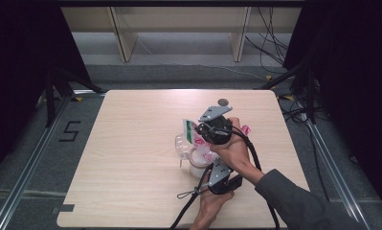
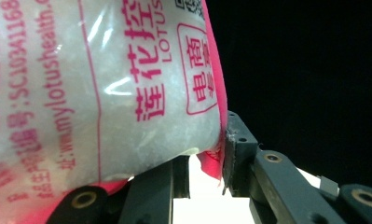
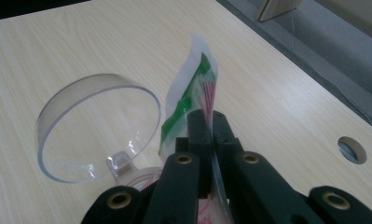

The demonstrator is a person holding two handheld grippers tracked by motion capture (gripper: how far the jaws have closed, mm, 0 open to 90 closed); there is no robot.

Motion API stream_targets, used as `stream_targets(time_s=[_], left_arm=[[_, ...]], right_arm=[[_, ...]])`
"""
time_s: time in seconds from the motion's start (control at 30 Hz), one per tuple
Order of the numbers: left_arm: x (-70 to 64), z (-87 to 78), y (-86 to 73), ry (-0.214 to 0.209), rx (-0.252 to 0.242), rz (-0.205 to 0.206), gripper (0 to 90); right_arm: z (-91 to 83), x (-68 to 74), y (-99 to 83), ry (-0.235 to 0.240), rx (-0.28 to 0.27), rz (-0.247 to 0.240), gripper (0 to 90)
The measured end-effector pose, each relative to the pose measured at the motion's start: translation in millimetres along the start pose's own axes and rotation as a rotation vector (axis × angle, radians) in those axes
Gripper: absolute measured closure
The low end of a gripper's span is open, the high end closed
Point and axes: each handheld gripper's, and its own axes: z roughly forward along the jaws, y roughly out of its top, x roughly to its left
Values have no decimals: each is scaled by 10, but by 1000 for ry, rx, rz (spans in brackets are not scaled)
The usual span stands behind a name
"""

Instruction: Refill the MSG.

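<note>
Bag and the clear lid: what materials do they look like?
Bag: thin glossy plastic film, by the look; glare streaks, pink print, and white grainy contents showing through. Both grippers pinch it: left gripper at a pink edge, right gripper on its flat sealed top.
Lid: looks like hard clear plastic; the table grain reads straight through it, with rim highlights.

High view looks down on the table [image 1: 131, 158]; both gripper views sit close against the shared pouch [image 2: 104, 88].
</note>
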Motion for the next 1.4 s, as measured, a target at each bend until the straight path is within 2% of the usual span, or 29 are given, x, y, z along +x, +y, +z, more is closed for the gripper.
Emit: stream_targets(time_s=[0.03,0.07,0.13,0.23,0.27,0.33,0.37,0.4,0.67,0.87,0.93,1.0,1.07,1.17,1.23,1.27,1.3,1.37,1.4], left_arm=[[-1,1,0,0,-2,-1,747],[0,1,0,0,-4,-1,747],[5,-1,4,2,-2,0,748],[5,-3,7,-3,-4,1,748],[1,-2,6,-1,-3,-1,747],[5,-4,7,-2,-2,2,748],[3,-6,9,-2,-4,3,748],[-1,-6,9,-1,-5,2,748],[-1,1,9,-1,0,3,748],[-6,2,10,-3,0,4,748],[-8,0,10,-1,-5,4,748],[-9,-1,12,2,-7,2,749],[-8,-3,16,-2,-5,1,749],[-6,-4,15,2,-5,1,749],[-1,11,10,-16,-34,0,749],[-5,-11,19,0,-3,9,749],[-2,15,5,-20,-33,-1,748],[-11,0,12,2,-6,1,749],[-8,1,12,-3,-16,3,749]], right_arm=[[4,-6,2,15,8,-11,900],[10,-9,5,4,-2,-26,900],[-1,-2,12,11,9,8,900],[2,9,12,4,3,-5,900],[11,-3,14,1,1,-31,900],[3,6,10,11,9,4,900],[-5,4,11,-1,5,-2,900],[-7,0,14,12,4,-9,900],[-16,-19,6,13,3,15,900],[-19,-23,1,10,2,13,900],[-24,-28,8,20,1,-9,900],[-28,-22,12,14,-2,15,900],[-16,-14,11,5,-4,-4,900],[-13,-12,14,8,0,4,900],[-15,-10,16,8,-2,7,900],[-14,-11,16,7,-4,0,900],[-11,-13,15,5,-1,-4,900],[0,-11,8,10,11,-9,900],[0,-8,11,8,11,-7,900]])
